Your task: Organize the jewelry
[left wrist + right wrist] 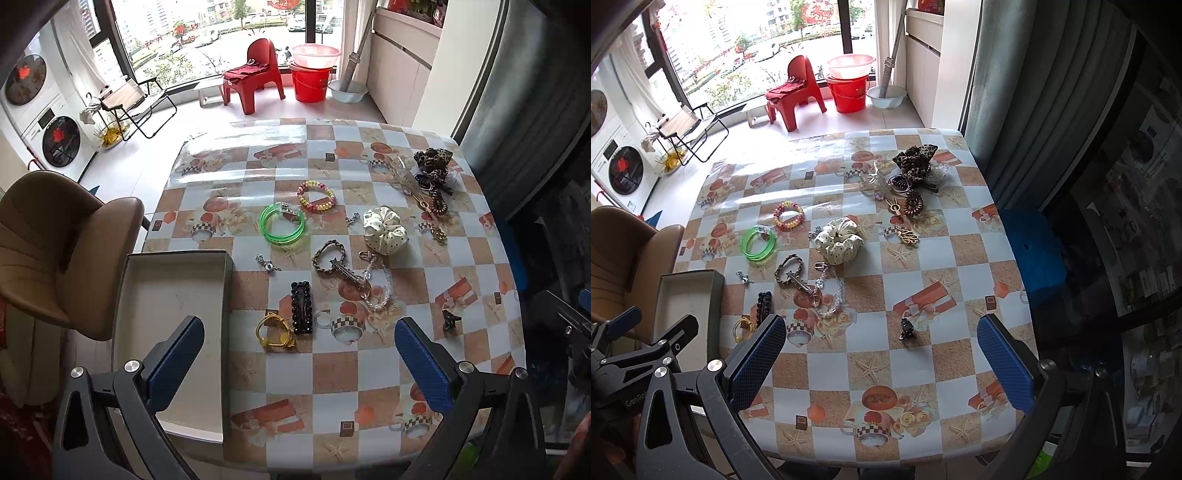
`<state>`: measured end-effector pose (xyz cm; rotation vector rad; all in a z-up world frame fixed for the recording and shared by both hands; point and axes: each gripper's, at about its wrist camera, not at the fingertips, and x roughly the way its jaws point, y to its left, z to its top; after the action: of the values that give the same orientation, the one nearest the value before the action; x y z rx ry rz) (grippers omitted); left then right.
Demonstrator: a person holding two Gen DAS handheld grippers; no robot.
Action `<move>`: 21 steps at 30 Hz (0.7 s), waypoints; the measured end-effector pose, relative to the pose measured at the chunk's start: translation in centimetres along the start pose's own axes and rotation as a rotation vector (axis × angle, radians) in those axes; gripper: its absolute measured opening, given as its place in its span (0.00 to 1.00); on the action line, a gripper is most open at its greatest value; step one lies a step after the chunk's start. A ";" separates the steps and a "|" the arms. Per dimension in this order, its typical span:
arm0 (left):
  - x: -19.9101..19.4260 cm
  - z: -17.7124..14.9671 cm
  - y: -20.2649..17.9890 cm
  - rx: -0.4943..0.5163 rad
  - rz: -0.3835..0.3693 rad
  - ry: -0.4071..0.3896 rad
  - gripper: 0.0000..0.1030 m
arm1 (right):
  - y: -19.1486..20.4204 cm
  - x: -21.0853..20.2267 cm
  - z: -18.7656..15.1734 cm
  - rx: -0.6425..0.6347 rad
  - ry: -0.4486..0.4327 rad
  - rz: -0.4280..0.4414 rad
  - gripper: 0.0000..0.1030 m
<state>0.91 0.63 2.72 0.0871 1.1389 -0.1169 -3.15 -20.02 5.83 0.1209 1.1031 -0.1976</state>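
Observation:
Jewelry lies scattered on the checkered table (424,273): green bangles (282,223), a beaded bracelet (316,195), a cream scrunchie (384,230), a black beaded clip (302,307), a yellow hair tie (275,330), a braided bracelet (330,256) and a small black claw clip (908,329). An empty grey box (173,314) stands at the table's left edge. My left gripper (299,363) is open and empty above the near table, just right of the box. My right gripper (881,360) is open and empty above the near right part.
A leopard scrunchie (916,158) tops a pile of hair ties at the far right corner. A brown chair (55,251) stands left of the table, a blue stool (1034,254) to its right. Red chair and buckets stand by the window.

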 end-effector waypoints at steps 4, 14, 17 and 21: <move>0.1 -0.1 0.0 -0.001 -0.001 0.001 1.00 | 0.0 0.0 0.0 0.002 0.002 -0.006 1.00; 0.0 0.0 0.0 0.001 0.001 0.001 1.00 | 0.0 0.2 -0.1 0.000 0.002 -0.007 1.00; 0.0 0.0 0.0 0.002 0.000 0.001 1.00 | 0.0 0.2 0.0 0.001 0.003 -0.007 1.00; 0.0 0.1 0.0 0.003 0.001 0.000 1.00 | 0.1 0.2 0.0 0.000 0.004 -0.006 1.00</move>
<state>1.00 0.62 2.71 0.0898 1.1387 -0.1179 -3.07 -19.97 5.66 0.1183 1.1073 -0.2029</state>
